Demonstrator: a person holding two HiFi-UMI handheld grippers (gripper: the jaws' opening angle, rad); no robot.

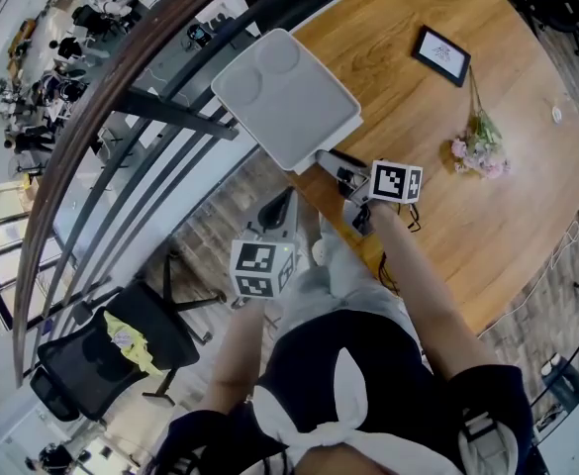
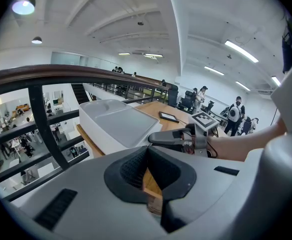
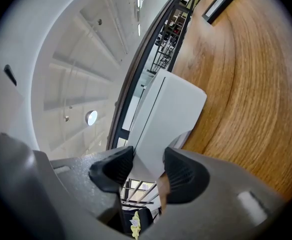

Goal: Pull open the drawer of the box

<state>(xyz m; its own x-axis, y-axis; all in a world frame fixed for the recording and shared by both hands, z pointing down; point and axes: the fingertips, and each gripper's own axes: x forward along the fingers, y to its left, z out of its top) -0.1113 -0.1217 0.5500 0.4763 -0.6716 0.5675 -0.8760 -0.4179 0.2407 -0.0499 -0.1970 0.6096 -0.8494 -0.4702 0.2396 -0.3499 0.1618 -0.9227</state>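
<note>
The box (image 1: 284, 97) sits at the table (image 1: 487, 236) edge, long axis running away from you. Its near end lies between your right gripper (image 3: 148, 170) jaws, which stand apart astride it. Your left gripper (image 2: 146, 179) hangs back, jaws together, empty. Only the right gripper view shows that straddle

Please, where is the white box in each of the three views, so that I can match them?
Head view: white box, upper centre, at the table edge.
Left gripper view: centre-left, on the table.
Right gripper view: centre, left of the table.
Shared landmark: the black picture frame.
</note>
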